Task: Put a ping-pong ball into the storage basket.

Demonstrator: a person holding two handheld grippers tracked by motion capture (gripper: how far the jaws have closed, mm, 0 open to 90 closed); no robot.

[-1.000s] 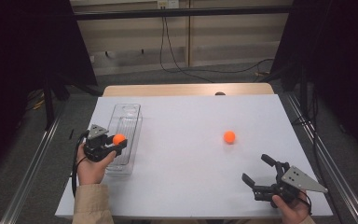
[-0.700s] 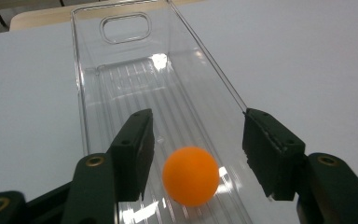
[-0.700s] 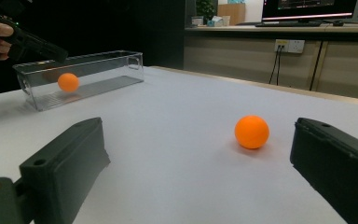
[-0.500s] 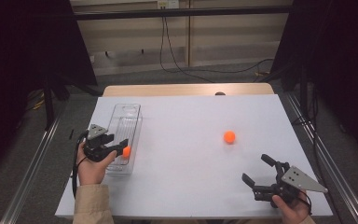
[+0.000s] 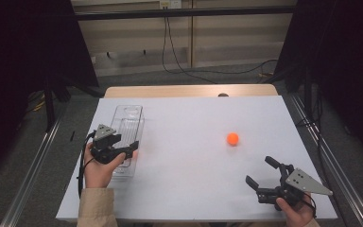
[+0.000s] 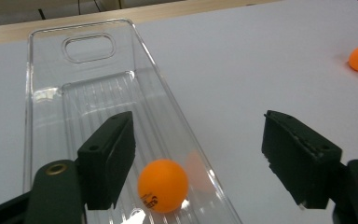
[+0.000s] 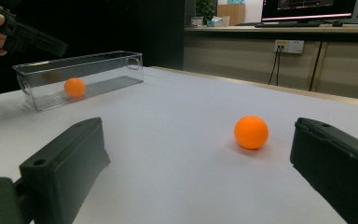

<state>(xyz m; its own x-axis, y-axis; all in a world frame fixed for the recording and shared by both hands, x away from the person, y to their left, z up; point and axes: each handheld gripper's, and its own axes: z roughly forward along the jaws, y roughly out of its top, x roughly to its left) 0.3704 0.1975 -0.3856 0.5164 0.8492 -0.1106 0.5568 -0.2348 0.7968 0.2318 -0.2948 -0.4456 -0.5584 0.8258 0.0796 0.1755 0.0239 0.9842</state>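
The left tool (image 5: 131,150) had just been opening its jaws over the clear, ribbed plastic tray (image 6: 51,74), and the small orange ball (image 6: 162,185) it carried a second earlier now lay loose on the tray floor, below and between the parted jaws, touched by neither pad. That looked like a finished drop: one ball delivered. The tray held that single ball at the end nearest the left tool (the far end, with its oval handle cut-out, was bare). A second orange ball (image 7: 251,132) sat on the white surface (image 5: 194,142), ahead of the right tool (image 7: 200,163), whose jaws stood wide apart and held nothing; it was probably the next to be fetched.
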